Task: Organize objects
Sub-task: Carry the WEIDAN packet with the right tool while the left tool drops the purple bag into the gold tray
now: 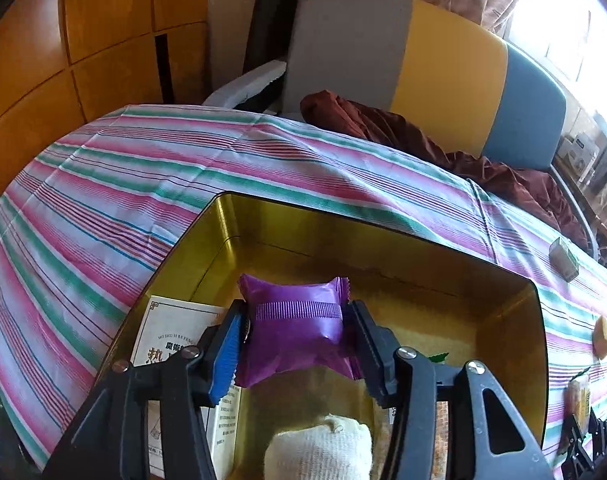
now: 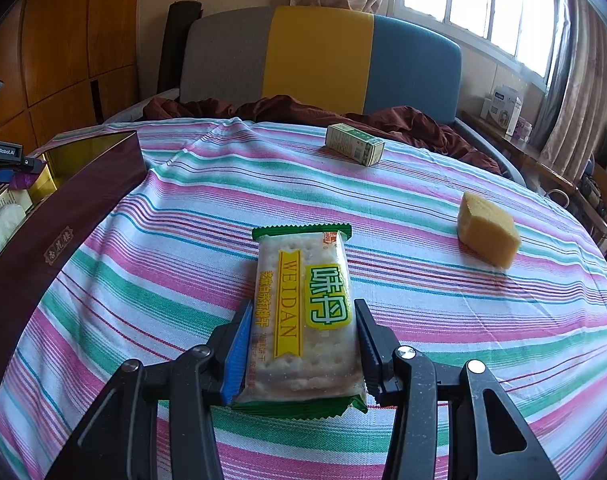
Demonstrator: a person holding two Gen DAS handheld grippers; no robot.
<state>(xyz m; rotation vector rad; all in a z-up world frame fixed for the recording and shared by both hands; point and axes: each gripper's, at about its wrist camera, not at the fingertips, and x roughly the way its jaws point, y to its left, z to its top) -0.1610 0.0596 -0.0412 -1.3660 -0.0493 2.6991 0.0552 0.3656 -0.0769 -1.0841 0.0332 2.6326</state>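
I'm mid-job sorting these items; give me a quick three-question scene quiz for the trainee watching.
1. True or false: the purple foil snack packet sits between the left gripper's fingers, over the open gold-lined tin box.
2. What does the right gripper grip? A) a glass bottle B) the green-and-white cracker packet C) a metal spoon
3. How many loose items lie on the striped cloth beyond the right gripper?

Key: 1 true; 2 B; 3 two, the small green carton and the yellow sponge block.
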